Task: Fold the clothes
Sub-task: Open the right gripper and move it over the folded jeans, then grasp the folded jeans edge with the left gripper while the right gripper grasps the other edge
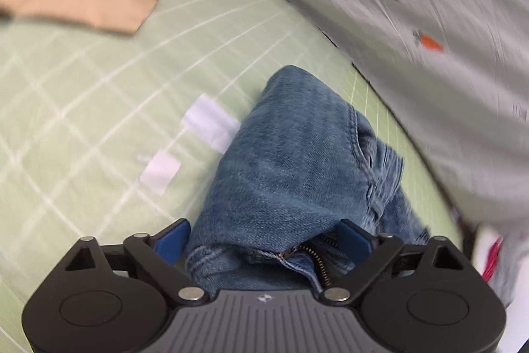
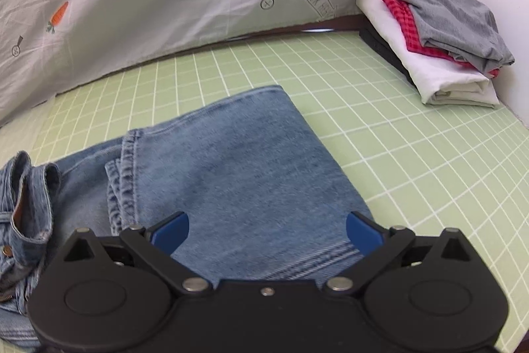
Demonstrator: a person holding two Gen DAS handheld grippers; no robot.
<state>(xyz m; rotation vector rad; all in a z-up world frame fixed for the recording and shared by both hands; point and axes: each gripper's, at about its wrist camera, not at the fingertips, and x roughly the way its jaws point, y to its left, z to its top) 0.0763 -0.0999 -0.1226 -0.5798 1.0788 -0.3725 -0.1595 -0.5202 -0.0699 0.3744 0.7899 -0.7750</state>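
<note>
- Left tongs [image 1: 264, 240] wide over jeans [image 1: 291, 161] waistband, zipper between fingers; likely ready to pinch.
- Right tongs [image 2: 267, 232] wide above the folded leg; nothing gripped.
- Folded stack [image 2: 436, 32] kept far right, clear of work.

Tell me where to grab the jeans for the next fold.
Grip the jeans at the waistband, coming in low from the near edge. The left gripper is open astride it, by the zipper, and that bunched hem gives thick layers to pinch.
</note>
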